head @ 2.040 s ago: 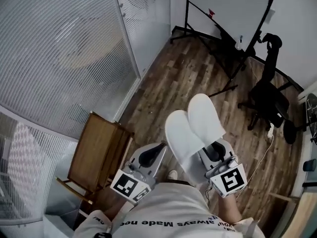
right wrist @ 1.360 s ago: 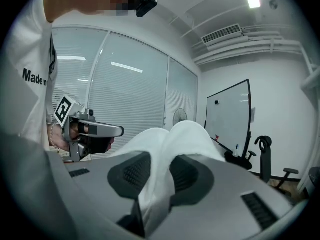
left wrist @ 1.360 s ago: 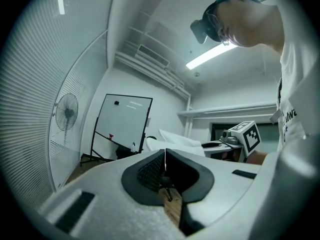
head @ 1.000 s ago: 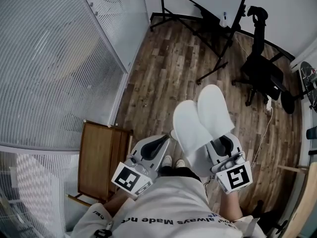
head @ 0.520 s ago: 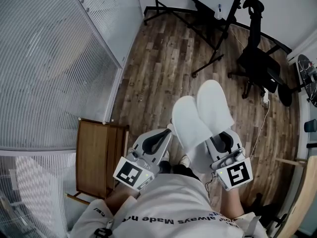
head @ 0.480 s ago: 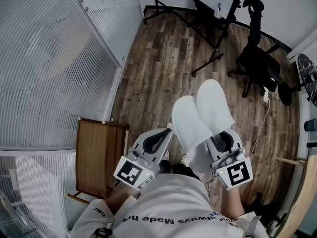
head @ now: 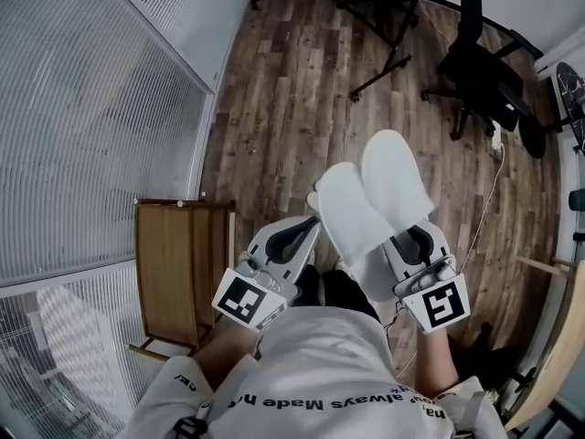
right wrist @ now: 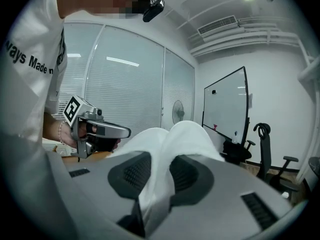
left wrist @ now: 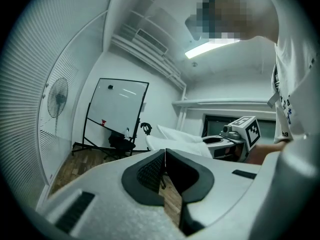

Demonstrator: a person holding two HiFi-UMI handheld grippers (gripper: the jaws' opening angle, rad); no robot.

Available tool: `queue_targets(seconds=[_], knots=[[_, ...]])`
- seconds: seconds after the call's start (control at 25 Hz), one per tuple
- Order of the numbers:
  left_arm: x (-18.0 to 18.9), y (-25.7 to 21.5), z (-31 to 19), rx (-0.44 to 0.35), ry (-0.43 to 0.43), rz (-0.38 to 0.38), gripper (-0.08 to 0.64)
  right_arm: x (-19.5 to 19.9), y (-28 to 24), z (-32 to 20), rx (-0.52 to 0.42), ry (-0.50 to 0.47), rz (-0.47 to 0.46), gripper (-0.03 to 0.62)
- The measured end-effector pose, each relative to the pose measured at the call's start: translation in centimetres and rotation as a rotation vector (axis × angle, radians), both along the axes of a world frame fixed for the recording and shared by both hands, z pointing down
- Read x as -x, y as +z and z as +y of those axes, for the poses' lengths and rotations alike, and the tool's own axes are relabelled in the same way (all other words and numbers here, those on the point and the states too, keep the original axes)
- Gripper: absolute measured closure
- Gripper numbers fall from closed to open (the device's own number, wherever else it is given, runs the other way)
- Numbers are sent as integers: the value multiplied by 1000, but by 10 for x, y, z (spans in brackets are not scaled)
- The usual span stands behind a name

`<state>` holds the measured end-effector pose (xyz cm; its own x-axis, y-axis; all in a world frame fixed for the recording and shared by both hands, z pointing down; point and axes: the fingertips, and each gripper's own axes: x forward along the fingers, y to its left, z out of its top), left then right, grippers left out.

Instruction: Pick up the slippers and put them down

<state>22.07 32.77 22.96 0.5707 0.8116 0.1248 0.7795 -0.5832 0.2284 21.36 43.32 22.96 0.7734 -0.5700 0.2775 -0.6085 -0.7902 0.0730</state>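
Two white slippers point(head: 370, 204) lie side by side, toes pointing away from me, above the wood floor. My right gripper point(head: 413, 245) is shut on their heel ends; in the right gripper view the white fabric point(right wrist: 167, 149) is pinched between both pads of the right gripper point(right wrist: 155, 171). My left gripper point(head: 306, 229) hangs just left of the slippers, apart from them. In the left gripper view the left gripper point(left wrist: 164, 156) is shut with nothing between its pads, and the slippers point(left wrist: 172, 140) show beyond it.
A low wooden stool point(head: 178, 268) stands by the ribbed glass wall point(head: 91, 108) at the left. A black office chair point(head: 484, 71) and a stand's legs point(head: 388, 58) are farther off. A white cable point(head: 489, 213) runs over the floor at the right.
Both grippers have sunk a little, the slippers still held in the right one. The head view has tipped further down, so the chair and stand sit higher in the picture.
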Motion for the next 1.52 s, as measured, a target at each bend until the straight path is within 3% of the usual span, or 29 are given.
queue_targets(seconds=[0.16, 0.56, 0.76, 1.2, 1.52], knots=[[3, 35, 5, -13, 10, -1, 546, 8, 41, 8, 6, 16, -19, 492], [23, 123, 18, -68, 88, -120, 546, 34, 137, 16, 44, 39, -94, 497], [28, 167, 22, -102, 116, -124, 548, 40, 183, 42, 99, 78, -122, 497], [53, 254, 38, -139, 186, -110, 548, 80, 289, 68, 122, 85, -185, 499], [53, 332, 57, -157, 221, -154, 546, 93, 376, 92, 160, 75, -255, 502]])
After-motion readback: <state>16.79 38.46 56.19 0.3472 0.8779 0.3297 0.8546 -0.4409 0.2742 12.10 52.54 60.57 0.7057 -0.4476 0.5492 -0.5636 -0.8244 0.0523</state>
